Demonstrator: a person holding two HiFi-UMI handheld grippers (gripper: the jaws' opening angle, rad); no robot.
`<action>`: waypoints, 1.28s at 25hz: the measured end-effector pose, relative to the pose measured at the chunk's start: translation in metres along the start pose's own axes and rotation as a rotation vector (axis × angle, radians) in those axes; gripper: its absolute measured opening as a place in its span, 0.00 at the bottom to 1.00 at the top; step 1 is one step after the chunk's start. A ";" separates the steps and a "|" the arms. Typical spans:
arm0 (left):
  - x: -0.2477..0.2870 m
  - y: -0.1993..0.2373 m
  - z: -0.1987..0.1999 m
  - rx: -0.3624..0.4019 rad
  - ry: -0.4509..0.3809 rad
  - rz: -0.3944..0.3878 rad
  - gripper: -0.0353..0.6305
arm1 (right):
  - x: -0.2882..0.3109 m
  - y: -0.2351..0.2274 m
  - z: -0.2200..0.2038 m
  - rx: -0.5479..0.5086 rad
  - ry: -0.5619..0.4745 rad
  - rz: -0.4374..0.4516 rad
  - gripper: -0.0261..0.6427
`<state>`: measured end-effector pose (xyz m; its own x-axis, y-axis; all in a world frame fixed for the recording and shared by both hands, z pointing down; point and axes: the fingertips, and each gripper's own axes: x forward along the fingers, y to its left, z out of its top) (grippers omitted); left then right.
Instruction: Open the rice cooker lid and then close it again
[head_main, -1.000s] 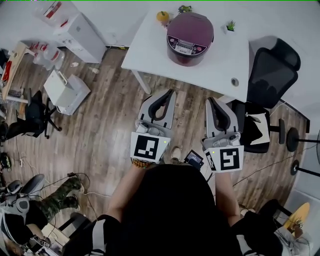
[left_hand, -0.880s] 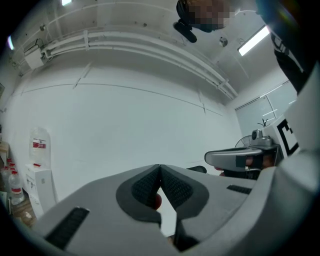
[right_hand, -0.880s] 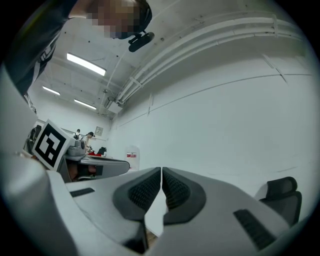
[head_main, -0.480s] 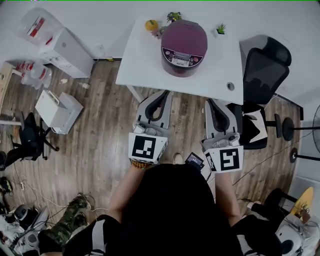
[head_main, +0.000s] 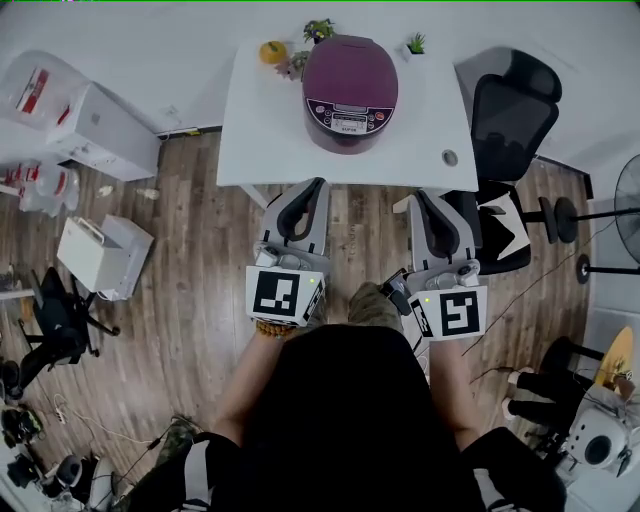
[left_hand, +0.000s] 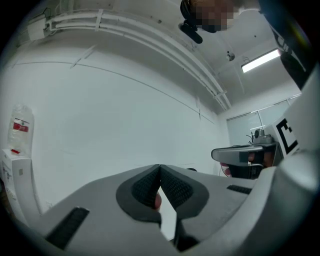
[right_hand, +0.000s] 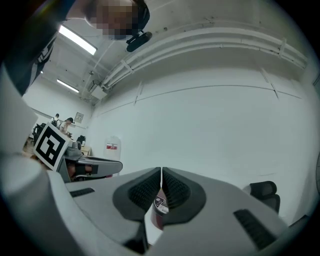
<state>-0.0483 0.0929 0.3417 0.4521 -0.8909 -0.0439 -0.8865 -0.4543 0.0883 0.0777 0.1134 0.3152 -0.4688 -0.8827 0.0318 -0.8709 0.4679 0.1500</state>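
Head view, looking steeply down over a person's shoulders. A maroon rice cooker (head_main: 350, 85) stood at twelve o'clock on a white table (head_main: 255, 140), its lid down and its control panel facing the person. Behind it on the table sat an orange fruit (head_main: 273, 52) at eleven o'clock and two small potted plants, one (head_main: 320, 28) just beyond the lid and one (head_main: 415, 43) at one o'clock. A black office chair (head_main: 512, 115) stood at two o'clock, beside the table's right edge.

The left gripper (head_main: 318, 184) and the right gripper (head_main: 420, 196) were held side by side near the middle of the picture, both aimed toward twelve o'clock. Their tips hung over the wooden floor (head_main: 190, 290) at the table's near edge, apart from the cooker.

In the left gripper view, the jaws were pressed together with nothing between them. In the right gripper view, the jaws were likewise together and empty, and the cooker's panel (right_hand: 160, 205) showed in the distance through the notch beneath them.

By this evidence the task had not begun: neither gripper touched the lid. Reaching the cooker, raising the lid and lowering it again all seemed left to do.
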 end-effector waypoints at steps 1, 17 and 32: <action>0.003 0.002 -0.002 0.000 0.002 -0.008 0.09 | 0.001 -0.003 -0.001 -0.001 0.002 -0.015 0.08; 0.078 0.023 -0.016 0.030 0.038 0.007 0.09 | 0.056 -0.074 -0.029 0.014 0.020 -0.042 0.08; 0.167 0.037 -0.022 0.086 0.083 0.135 0.09 | 0.135 -0.157 -0.045 0.044 -0.004 0.080 0.08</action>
<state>-0.0038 -0.0726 0.3592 0.3314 -0.9424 0.0455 -0.9434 -0.3317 0.0018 0.1581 -0.0809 0.3407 -0.5380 -0.8421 0.0377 -0.8361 0.5387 0.1032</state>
